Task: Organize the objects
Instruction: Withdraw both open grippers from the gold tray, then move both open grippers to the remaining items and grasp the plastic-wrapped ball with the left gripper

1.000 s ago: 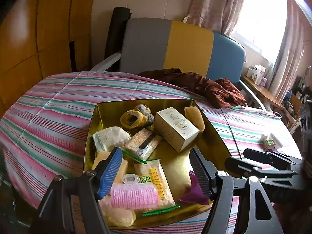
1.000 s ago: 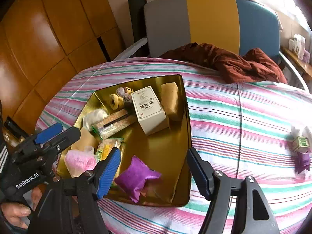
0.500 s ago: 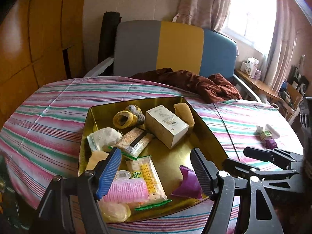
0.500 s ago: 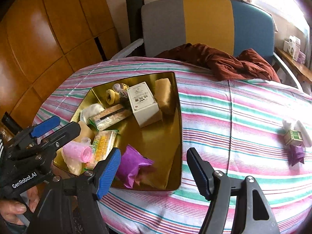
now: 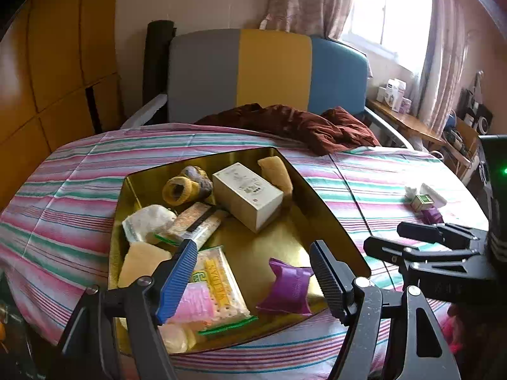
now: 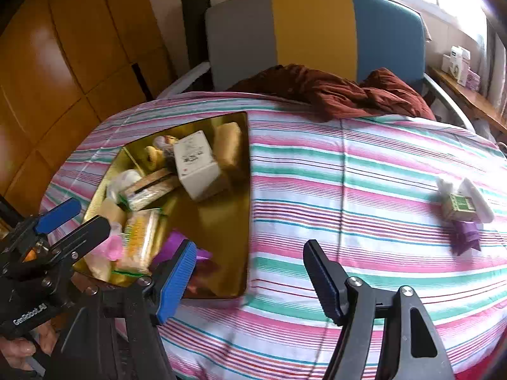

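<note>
Nearest, the left gripper (image 5: 253, 272) hangs with its jaws spread and nothing between them, over the near end of the gold tray (image 5: 329, 218). The right gripper (image 6: 247, 275) is likewise spread and empty above the striped cloth (image 6: 364, 164), the tray at its nine to ten o'clock. In the tray, near end first: a purple pouch (image 5: 290, 288), a cracker packet (image 5: 221, 285) and a pink hair roller (image 5: 191, 304); farther in, a white box (image 5: 248, 196) at twelve o'clock. Out on the cloth at the right gripper's two o'clock lie a small green box (image 6: 461, 205) and another purple pouch (image 6: 465, 236). Beyond, a brown garment (image 6: 336, 93) and a tricolour chair back (image 6: 313, 34).
</note>
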A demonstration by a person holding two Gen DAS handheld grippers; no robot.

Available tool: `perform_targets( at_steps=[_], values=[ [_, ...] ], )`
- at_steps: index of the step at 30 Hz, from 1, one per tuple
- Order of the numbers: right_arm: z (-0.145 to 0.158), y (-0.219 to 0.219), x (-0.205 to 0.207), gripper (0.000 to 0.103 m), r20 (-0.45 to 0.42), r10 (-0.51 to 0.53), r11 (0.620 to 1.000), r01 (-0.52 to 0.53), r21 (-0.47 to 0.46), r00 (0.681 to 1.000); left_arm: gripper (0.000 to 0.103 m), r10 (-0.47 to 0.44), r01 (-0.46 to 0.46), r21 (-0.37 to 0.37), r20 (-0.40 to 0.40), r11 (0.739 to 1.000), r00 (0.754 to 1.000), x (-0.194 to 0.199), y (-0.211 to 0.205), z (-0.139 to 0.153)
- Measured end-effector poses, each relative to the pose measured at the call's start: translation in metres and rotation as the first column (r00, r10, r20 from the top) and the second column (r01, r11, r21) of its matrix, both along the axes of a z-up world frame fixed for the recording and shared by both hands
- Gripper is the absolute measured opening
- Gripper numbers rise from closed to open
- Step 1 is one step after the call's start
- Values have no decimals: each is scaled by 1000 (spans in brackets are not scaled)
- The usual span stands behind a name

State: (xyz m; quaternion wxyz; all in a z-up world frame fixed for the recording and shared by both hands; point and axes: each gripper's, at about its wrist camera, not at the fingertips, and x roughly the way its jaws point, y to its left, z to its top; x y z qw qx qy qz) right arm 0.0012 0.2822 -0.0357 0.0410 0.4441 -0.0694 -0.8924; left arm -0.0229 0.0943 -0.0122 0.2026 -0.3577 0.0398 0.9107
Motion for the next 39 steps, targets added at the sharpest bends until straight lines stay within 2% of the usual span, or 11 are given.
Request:
perform_targets(
  at_steps=[15, 24, 28, 30, 34, 37, 39],
  values=[
    [8, 93, 5, 71, 20, -186, 982, 185, 41, 982, 74, -93, 93, -43, -5, 995, 996, 9, 34, -1],
    [8, 189, 17, 71, 39, -374, 926, 371, 74, 927, 75, -160, 159, -73, -11, 985, 987, 13, 61, 0],
    [3, 238, 23, 71, 36, -472, 881, 469, 69, 881, 75, -191, 189, -85, -12, 978, 982, 14, 74, 0],
    [-1, 263, 29, 71, 37, -537, 844, 535, 45, 843, 75, -210, 208, -90, -13, 974, 978, 15, 83, 0],
    [-14, 309, 54, 71, 41, -682, 726, 682, -84, 731, 75, -251, 249, -96, -9, 964, 968, 15, 104, 0],
    [-28, 334, 71, 71, 107, -751, 629, 755, -185, 652, 75, -283, 282, -94, 5, 955, 959, 15, 123, -1],
    [-29, 341, 77, 71, 114, -767, 600, 768, -223, 632, 75, -307, 307, -95, 16, 947, 952, 15, 138, -3]
  ],
)
